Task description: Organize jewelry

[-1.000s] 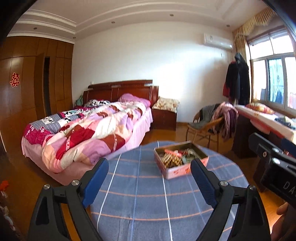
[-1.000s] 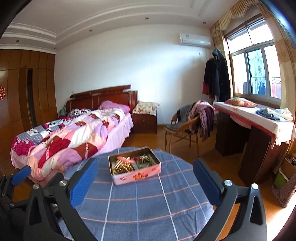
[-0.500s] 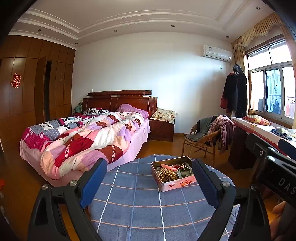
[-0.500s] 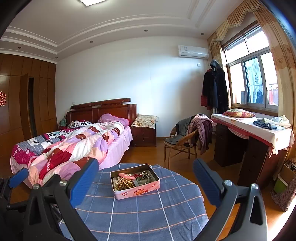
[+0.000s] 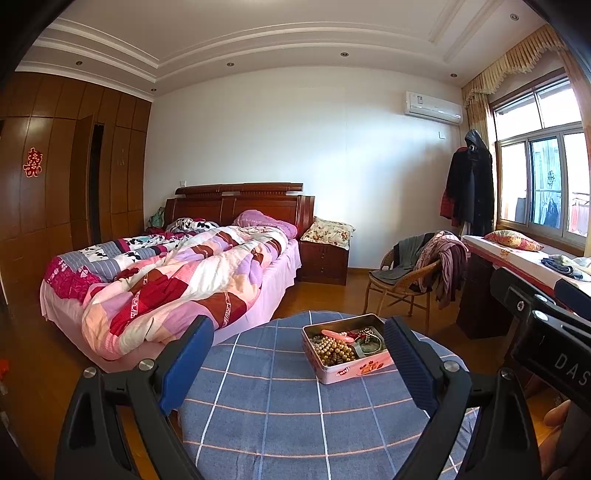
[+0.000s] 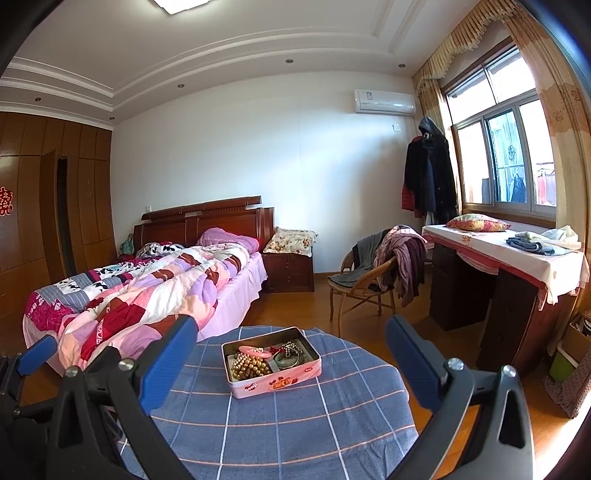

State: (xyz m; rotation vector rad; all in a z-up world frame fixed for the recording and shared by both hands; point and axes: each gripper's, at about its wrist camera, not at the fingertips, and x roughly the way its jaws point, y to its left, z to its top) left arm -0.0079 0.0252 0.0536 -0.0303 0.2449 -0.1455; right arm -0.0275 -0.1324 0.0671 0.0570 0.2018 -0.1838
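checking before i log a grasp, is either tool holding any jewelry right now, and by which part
Nothing is held. The left tool and the right tool are both open with empty gaps, above the table. The jewelry lies in the pink tin.

White walls [image 6: 229, 147] ran under a stepped ceiling [image 6: 240, 48] dotted with recessed spots, a ceiling lamp [image 6: 181, 4] glowing at twelve o'clock. At nine o'clock stood the wooden wardrobe [image 5: 55, 177], and beside it the bed [image 5: 166, 280] under a patchwork quilt, its dark headboard [image 5: 240, 203] against the wall. A nightstand [image 6: 290, 269] sat just beside the bed. At two o'clock the air conditioner [image 6: 384, 100] hung near the curtained window [image 6: 506, 151], daylight pouring in. Below it were a covered desk [image 6: 491, 266], a rattan chair [image 6: 362, 288] draped with clothes, and a wooden floor [image 6: 295, 306].
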